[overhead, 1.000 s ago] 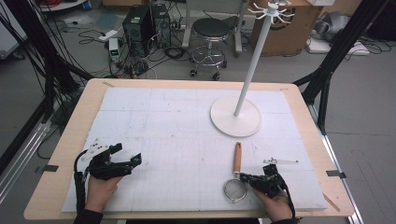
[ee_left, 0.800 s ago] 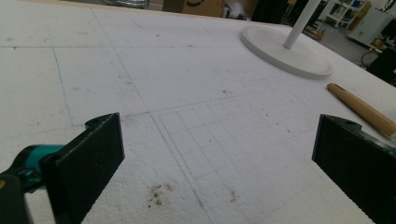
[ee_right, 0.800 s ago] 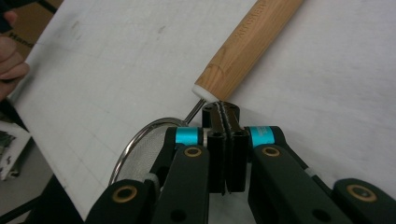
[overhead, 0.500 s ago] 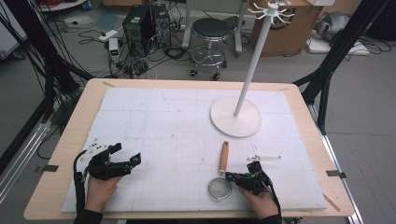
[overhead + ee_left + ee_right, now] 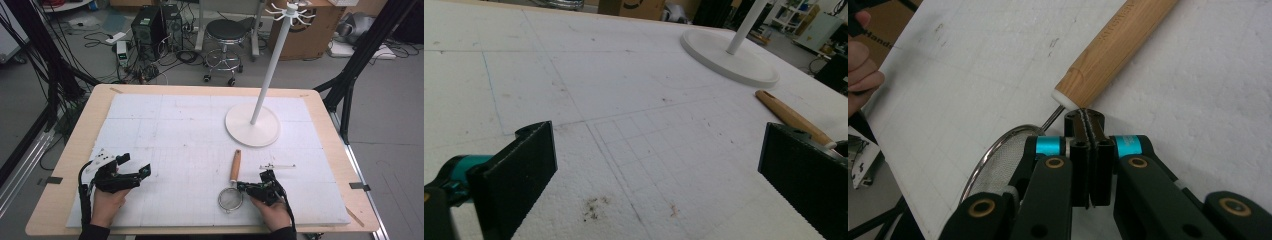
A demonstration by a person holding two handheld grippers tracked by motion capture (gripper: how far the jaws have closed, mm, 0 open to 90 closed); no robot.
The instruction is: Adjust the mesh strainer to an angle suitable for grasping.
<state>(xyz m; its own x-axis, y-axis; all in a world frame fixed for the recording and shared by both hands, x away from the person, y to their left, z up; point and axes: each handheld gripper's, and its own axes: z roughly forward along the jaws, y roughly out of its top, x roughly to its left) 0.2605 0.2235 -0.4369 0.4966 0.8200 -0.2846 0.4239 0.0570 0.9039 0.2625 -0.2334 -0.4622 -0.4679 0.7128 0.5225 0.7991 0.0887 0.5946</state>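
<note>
My right hand-held gripper (image 5: 243,187) is near the front edge of the surface (image 5: 165,125), right of centre. Jaws pressed flat together, no gap between the pads in the right gripper view. Tips sit against the white collar where the strainer's wooden handle (image 5: 1115,47) meets its wire neck. I can't tell if any wire is actually pinched between the pads; it looks like they're closed just beside it.

The strainer (image 5: 231,185) lies flat on the white foam sheet. Mesh ring (image 5: 230,200) is toward me, just left of my right hand (image 5: 272,210). Wooden handle points away toward the stand base (image 5: 252,125), near it but apart. In the right gripper view the ring's rim and mesh (image 5: 998,160) run under the left side of the linkage.

A thin white stick (image 5: 277,166) lies on the foam just beyond my right hand, right of the handle.

My left hand-held gripper (image 5: 135,170) is at the front left, well apart from the strainer. Jaws spread wide, nothing between them, resting low over bare foam. The left gripper view looks across the sheet to the handle's end (image 5: 791,117) and the stand base (image 5: 729,57) with its pole (image 5: 744,25).
</note>
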